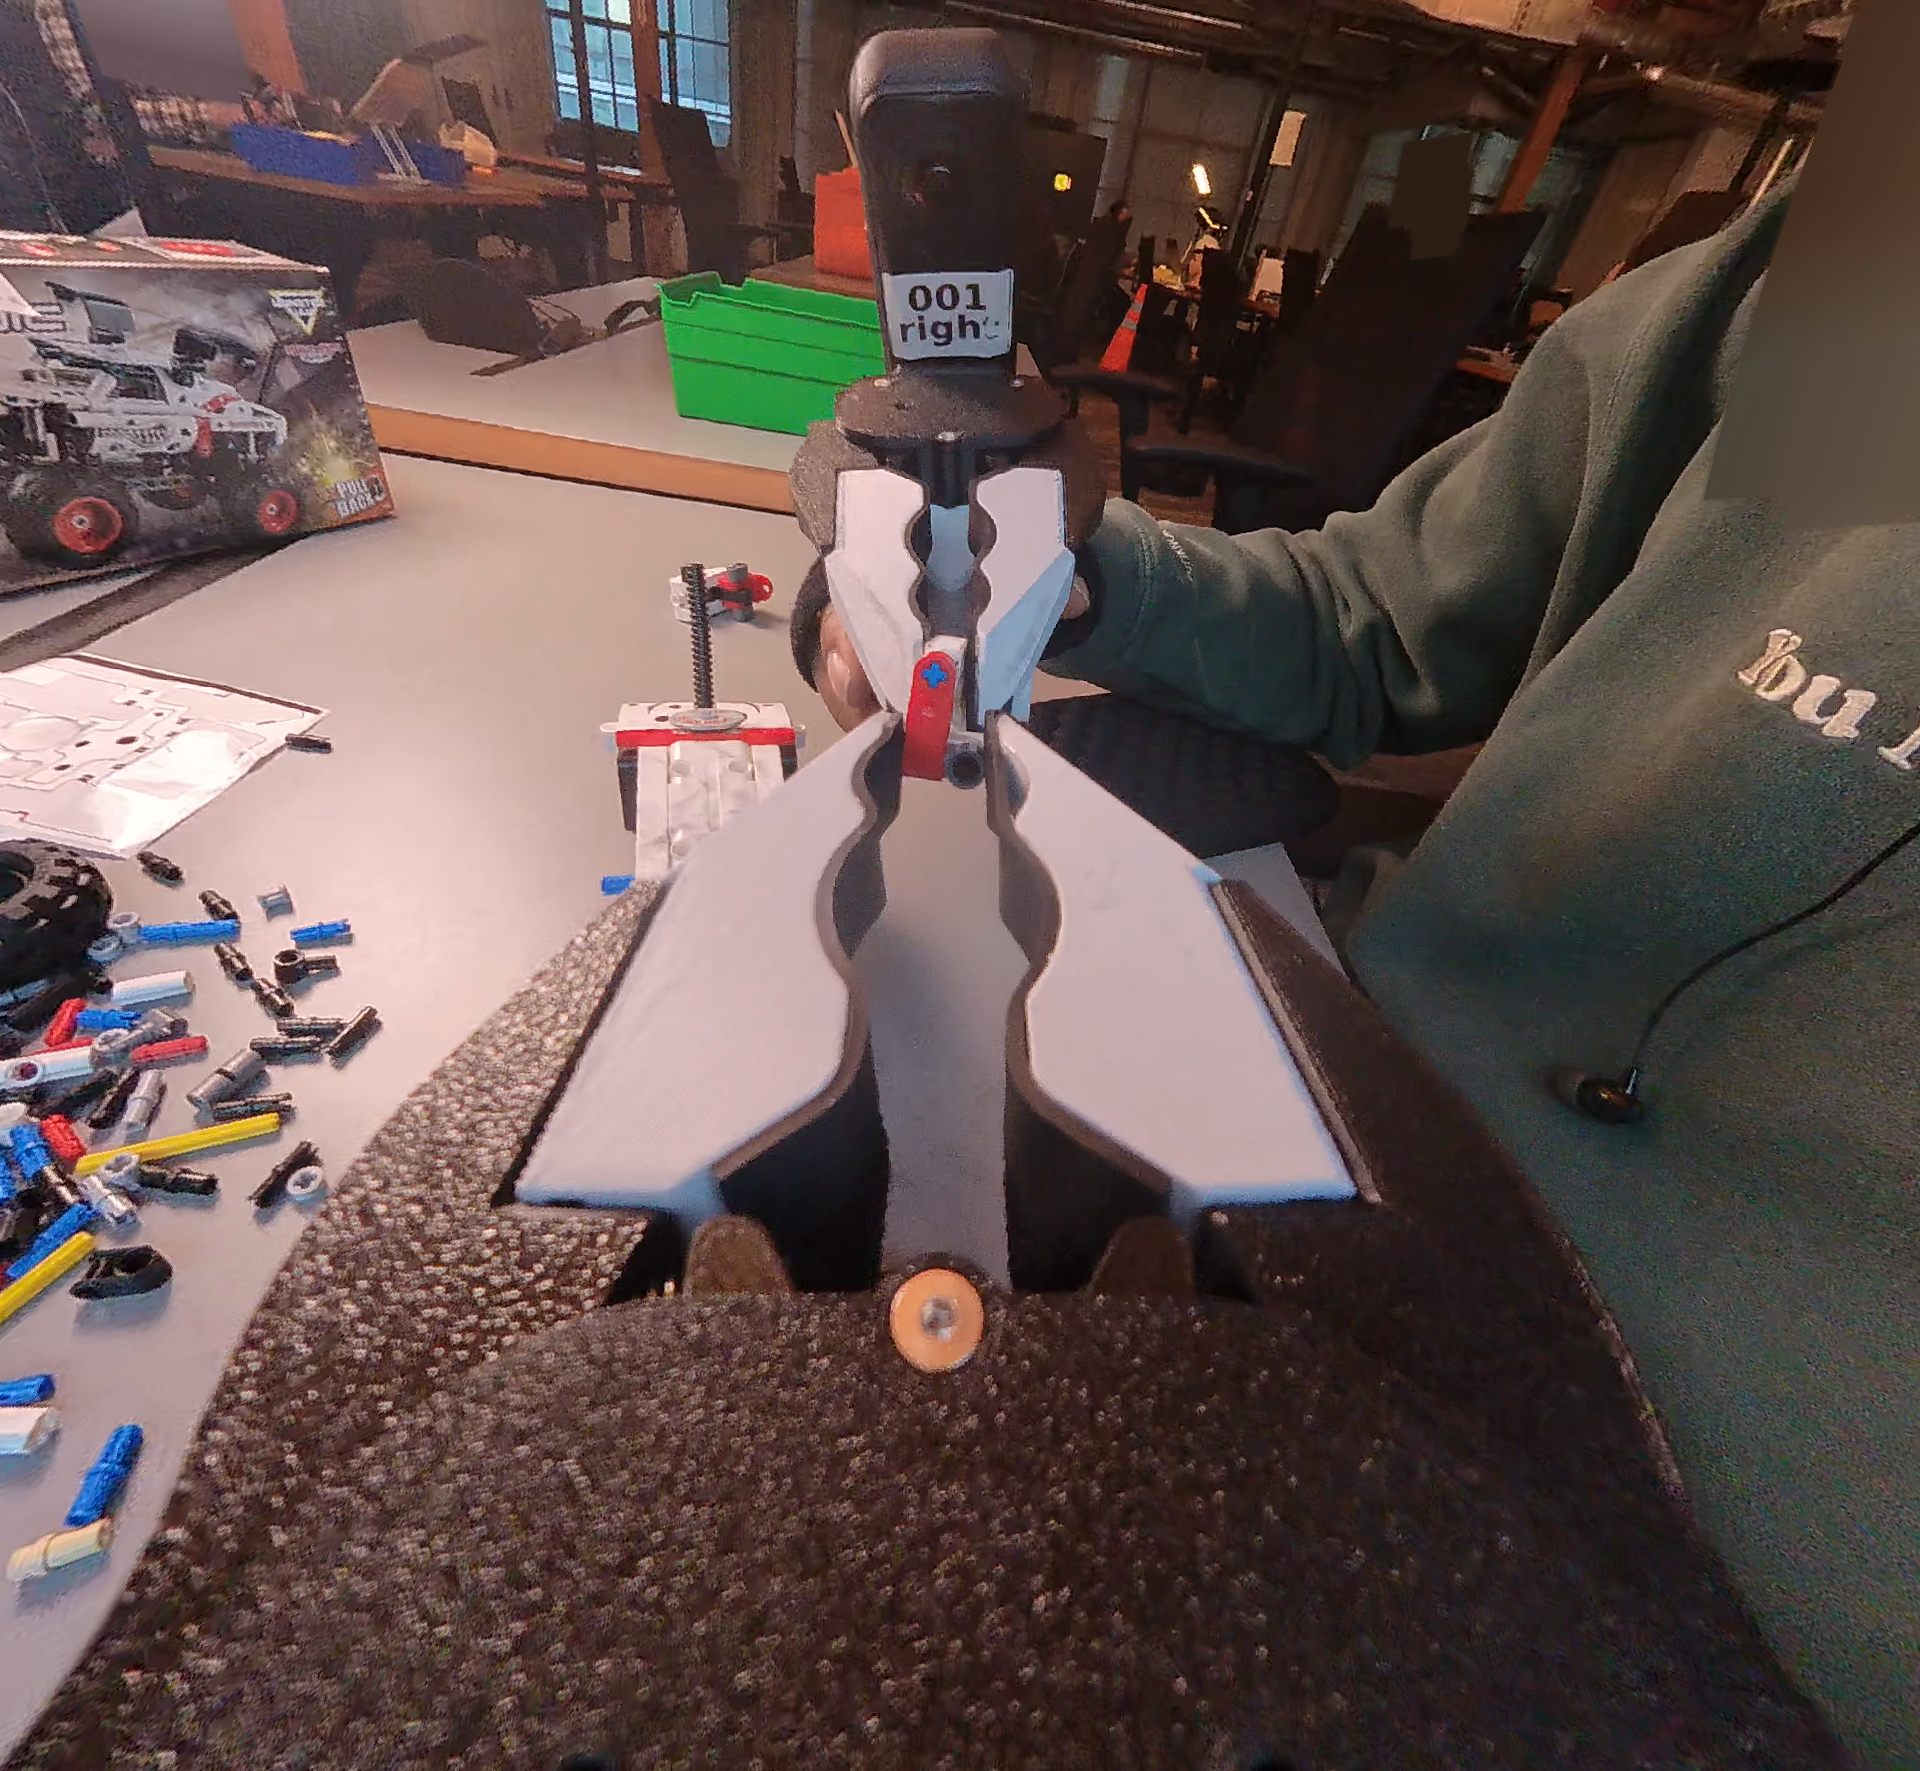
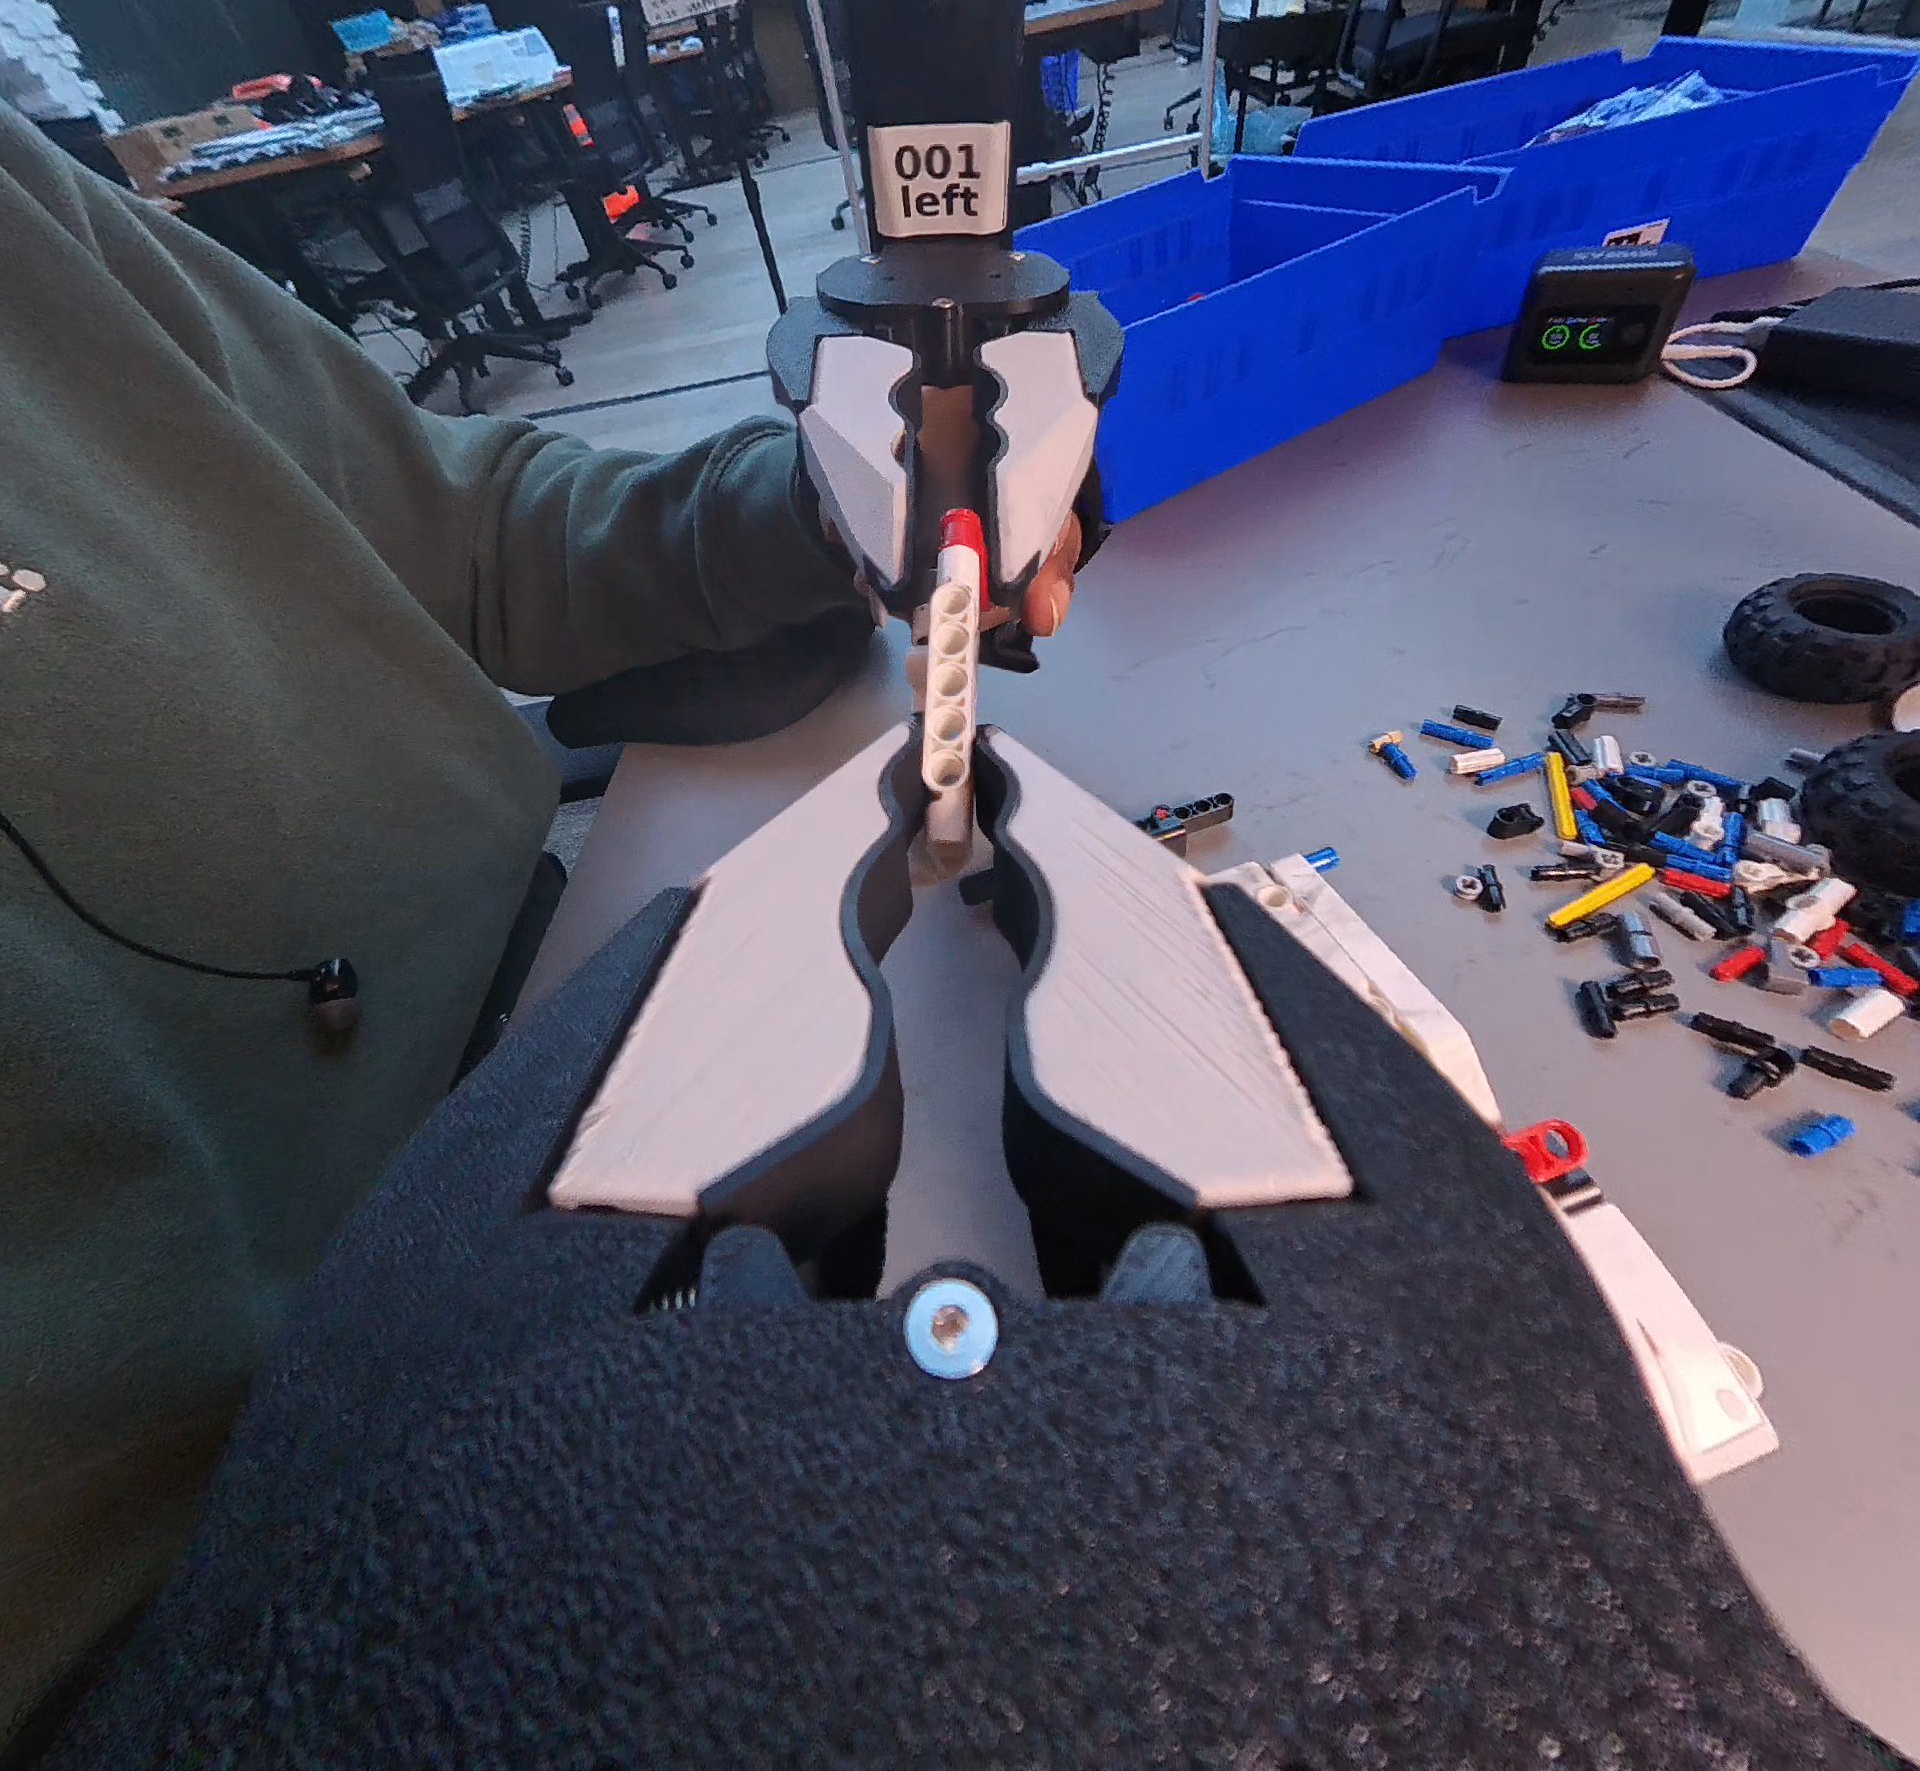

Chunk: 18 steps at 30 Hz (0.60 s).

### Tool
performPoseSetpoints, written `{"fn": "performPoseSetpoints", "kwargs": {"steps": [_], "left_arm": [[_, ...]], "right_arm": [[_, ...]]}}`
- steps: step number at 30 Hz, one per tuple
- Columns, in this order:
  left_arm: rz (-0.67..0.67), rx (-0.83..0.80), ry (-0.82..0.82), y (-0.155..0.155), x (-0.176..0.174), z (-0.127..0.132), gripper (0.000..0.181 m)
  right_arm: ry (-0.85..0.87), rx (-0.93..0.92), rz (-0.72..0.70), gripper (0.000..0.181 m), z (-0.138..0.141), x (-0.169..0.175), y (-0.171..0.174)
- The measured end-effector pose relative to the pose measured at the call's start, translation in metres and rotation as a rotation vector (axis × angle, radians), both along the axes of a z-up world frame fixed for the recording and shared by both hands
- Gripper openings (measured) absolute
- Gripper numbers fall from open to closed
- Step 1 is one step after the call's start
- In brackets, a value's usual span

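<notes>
A white holed beam point(image 2: 948, 713) with a red end piece point(image 1: 928, 715) hangs in the air over the grey counter point(image 1: 488, 578), gripped at 1 end by the left tongs point(image 1: 940, 745) and at the other by the right tongs point(image 2: 951, 765), both closed on it. Loose small parts point(image 2: 1683, 880), 2 black tyres point(image 2: 1823, 635) and a half-built white chassis point(image 1: 701, 781) lie beside them

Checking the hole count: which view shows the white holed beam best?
The right wrist view: the white beam shows its row of holes face-on, running between both hand-held grippers. The left wrist view shows only its end behind a red connector.
</notes>
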<state>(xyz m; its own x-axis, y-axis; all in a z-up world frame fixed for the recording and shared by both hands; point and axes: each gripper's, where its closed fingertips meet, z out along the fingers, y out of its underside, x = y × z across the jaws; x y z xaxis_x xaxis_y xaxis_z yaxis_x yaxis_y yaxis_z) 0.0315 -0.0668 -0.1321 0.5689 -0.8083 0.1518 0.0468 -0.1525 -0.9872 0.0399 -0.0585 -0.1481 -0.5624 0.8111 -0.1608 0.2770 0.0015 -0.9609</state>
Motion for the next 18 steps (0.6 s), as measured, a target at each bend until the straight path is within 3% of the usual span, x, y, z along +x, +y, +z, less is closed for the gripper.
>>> {"fn": "performPoseSetpoints", "kwargs": {"steps": [14, 18], "left_arm": [[-0.055, -0.071, -0.12, 0.0, -0.002, 0.002, 0.016], [-0.071, -0.074, -0.039, -0.003, 0.003, -0.007, 0.016]], "right_arm": [[-0.046, -0.005, 0.038, 0.006, -0.01, 0.002, -0.008], [-0.053, -0.013, 0.045, 0.006, -0.01, 0.002, -0.009]]}}
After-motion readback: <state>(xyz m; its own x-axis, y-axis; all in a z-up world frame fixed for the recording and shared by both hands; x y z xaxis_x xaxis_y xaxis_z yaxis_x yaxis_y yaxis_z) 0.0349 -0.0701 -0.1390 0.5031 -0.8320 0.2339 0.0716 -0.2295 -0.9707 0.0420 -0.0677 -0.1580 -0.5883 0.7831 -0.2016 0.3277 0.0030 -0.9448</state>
